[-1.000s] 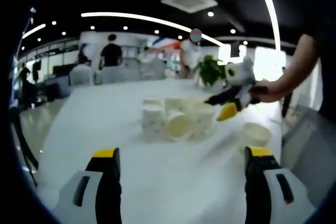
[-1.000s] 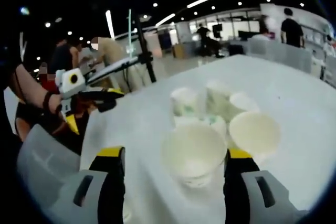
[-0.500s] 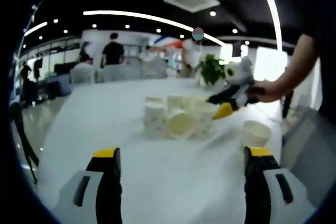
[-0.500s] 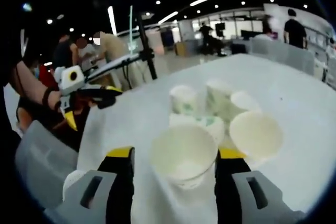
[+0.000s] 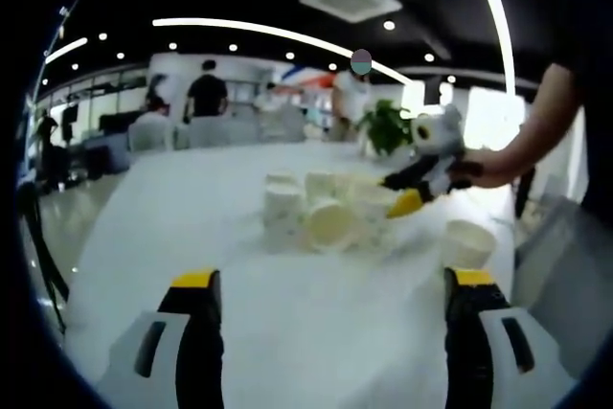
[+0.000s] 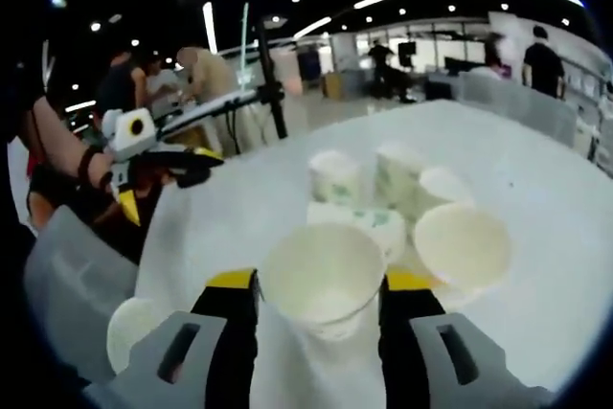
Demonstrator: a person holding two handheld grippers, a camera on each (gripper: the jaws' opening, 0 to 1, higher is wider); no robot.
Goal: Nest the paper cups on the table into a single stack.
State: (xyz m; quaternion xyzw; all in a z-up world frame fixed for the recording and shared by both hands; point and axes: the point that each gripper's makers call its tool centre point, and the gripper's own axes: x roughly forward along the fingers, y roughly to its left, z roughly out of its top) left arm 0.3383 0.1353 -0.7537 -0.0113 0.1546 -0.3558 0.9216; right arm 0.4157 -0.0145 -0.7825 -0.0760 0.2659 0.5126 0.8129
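Note:
Several white paper cups (image 5: 316, 213) are clustered mid-table, some upright, some on their sides. My left gripper (image 5: 332, 279) hangs open, short of them, with nothing between its jaws. A single cup (image 5: 466, 241) stands apart near the table's right edge. My right gripper (image 5: 421, 177), held in a hand, reaches in beside the cluster. In the right gripper view my right gripper (image 6: 321, 282) is shut on a paper cup (image 6: 321, 280), mouth facing the camera. Behind it is the cluster (image 6: 378, 184), and a cup on its side (image 6: 460, 244). The left gripper (image 6: 153, 162) is at the left.
The white table (image 5: 192, 208) ends close to the right, by a grey bin (image 5: 560, 275). A lone cup (image 6: 132, 328) stands near that edge. A tripod (image 6: 268, 93) and several people are behind. A potted plant (image 5: 383, 126) sits at the far end.
My right gripper's jaws have drawn inward onto the paper cup, which now sits slightly higher and more to the left between them. The left gripper has barely moved.

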